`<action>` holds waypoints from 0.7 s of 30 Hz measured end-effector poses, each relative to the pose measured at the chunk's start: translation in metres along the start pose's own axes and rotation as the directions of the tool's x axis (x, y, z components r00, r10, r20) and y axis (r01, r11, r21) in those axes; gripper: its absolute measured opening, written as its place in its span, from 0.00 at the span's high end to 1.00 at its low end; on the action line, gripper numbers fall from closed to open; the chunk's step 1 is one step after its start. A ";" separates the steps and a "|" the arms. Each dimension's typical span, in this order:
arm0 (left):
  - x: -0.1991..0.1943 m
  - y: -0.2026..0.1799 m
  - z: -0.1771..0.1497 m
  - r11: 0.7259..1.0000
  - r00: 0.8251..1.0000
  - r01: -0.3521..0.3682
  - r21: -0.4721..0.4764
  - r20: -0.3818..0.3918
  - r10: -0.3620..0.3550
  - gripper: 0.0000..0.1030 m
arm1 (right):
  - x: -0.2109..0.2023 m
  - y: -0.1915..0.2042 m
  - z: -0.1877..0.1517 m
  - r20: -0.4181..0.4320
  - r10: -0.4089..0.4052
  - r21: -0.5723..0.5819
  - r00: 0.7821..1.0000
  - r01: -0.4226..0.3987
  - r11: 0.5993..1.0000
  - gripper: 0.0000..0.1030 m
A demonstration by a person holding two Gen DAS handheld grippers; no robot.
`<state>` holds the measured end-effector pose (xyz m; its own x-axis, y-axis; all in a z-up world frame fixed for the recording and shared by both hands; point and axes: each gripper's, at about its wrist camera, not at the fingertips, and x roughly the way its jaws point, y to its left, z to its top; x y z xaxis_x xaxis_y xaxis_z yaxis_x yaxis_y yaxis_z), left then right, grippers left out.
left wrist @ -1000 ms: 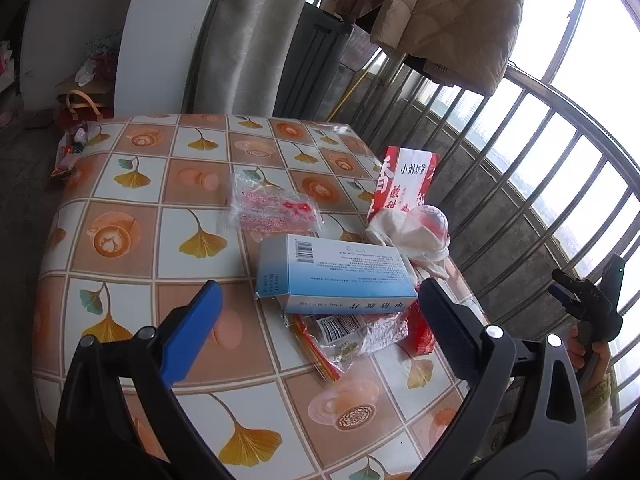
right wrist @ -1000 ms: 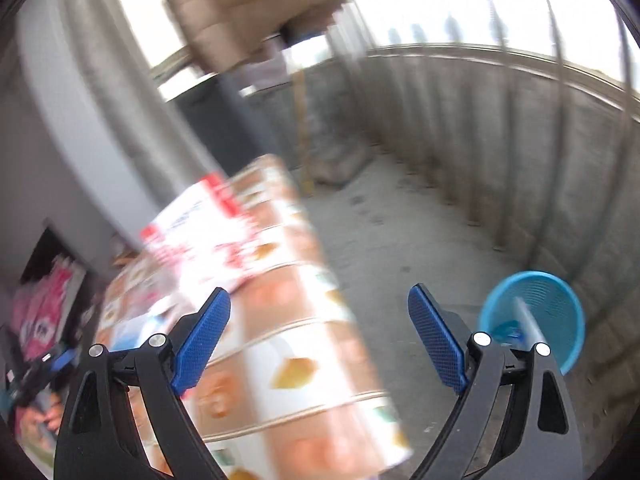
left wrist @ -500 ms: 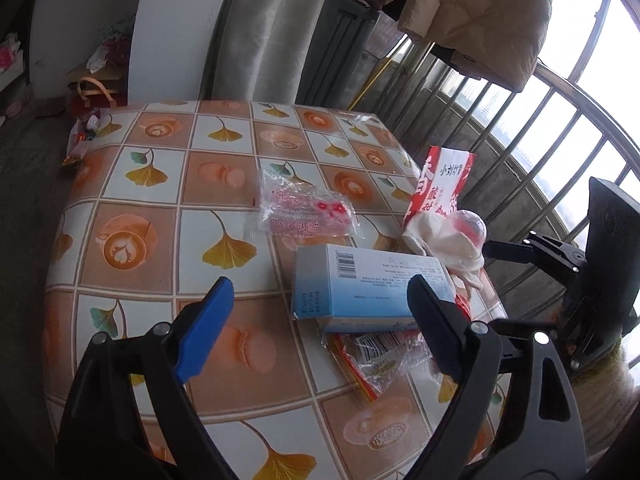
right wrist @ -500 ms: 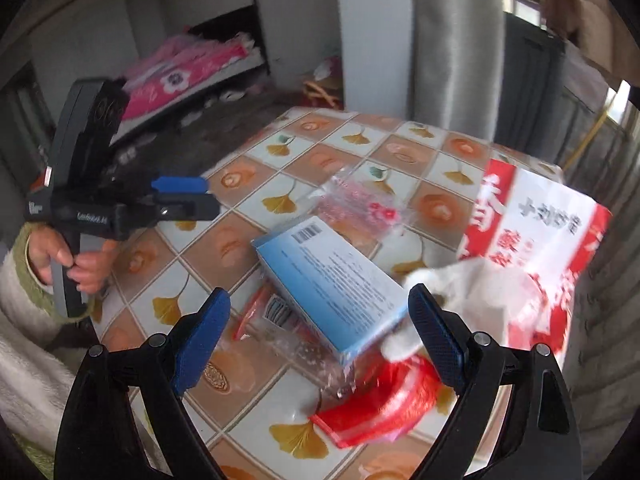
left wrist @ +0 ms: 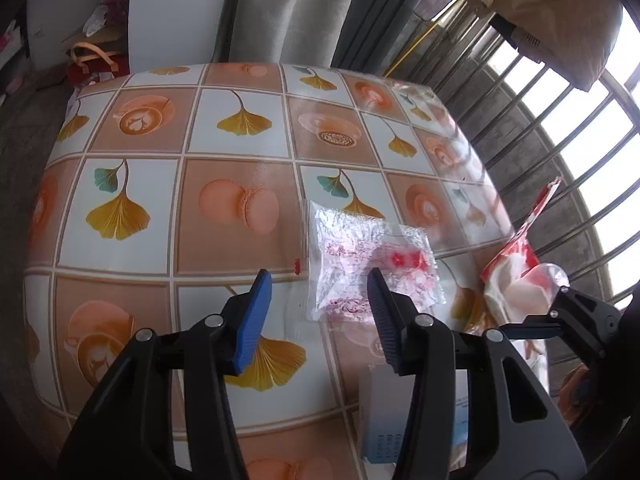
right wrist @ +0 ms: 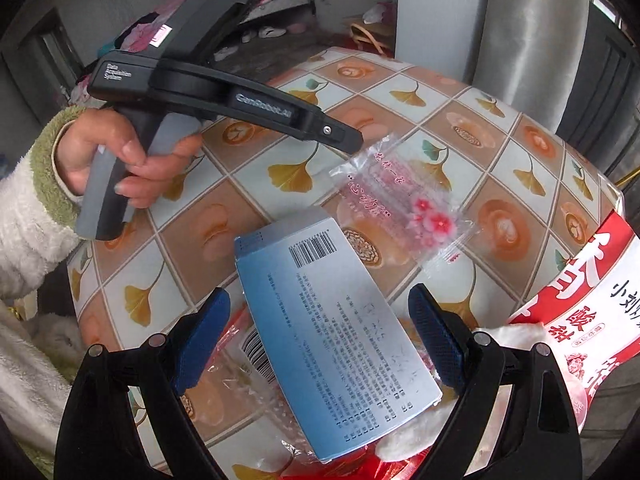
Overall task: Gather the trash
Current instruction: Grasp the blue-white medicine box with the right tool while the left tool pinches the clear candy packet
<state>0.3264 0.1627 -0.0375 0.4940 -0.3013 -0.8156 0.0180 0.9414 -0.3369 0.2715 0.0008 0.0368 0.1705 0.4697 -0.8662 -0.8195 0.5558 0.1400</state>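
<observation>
A clear plastic wrapper with pink flowers [left wrist: 372, 266] lies on the patterned tablecloth [left wrist: 180, 184]. My left gripper [left wrist: 320, 284] is open, just above the wrapper's near left edge. The wrapper also shows in the right wrist view [right wrist: 404, 204]. My right gripper [right wrist: 320, 316] is open and straddles a blue-and-white box [right wrist: 340, 332], which lies on a clear crumpled wrapper with a barcode [right wrist: 256, 364]. A red-and-white bag [right wrist: 584, 304] and a white tissue [right wrist: 520, 336] lie at the right.
The left gripper's body and the hand holding it [right wrist: 132, 156] hover over the table's left side in the right wrist view. A metal railing [left wrist: 560, 128] runs behind the table's right edge. A curtain [left wrist: 288, 12] hangs behind the table.
My left gripper moved forward and down to the flowered wrapper and narrowed its opening. My right gripper swung from the balcony floor to the table and came in over the blue box.
</observation>
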 end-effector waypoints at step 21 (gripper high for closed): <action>0.022 -0.009 -0.004 0.991 0.998 -0.069 0.114 0.000 0.069 0.98 | 0.033 0.009 0.002 -0.071 -0.039 -0.112 0.997 0.031 0.993 0.19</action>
<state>0.3336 0.1473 -0.0543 0.4939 -0.2355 -0.8370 0.0828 0.9710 -0.2243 0.2708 0.0227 0.0105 0.1627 0.3975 -0.9030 -0.8698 0.4898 0.0589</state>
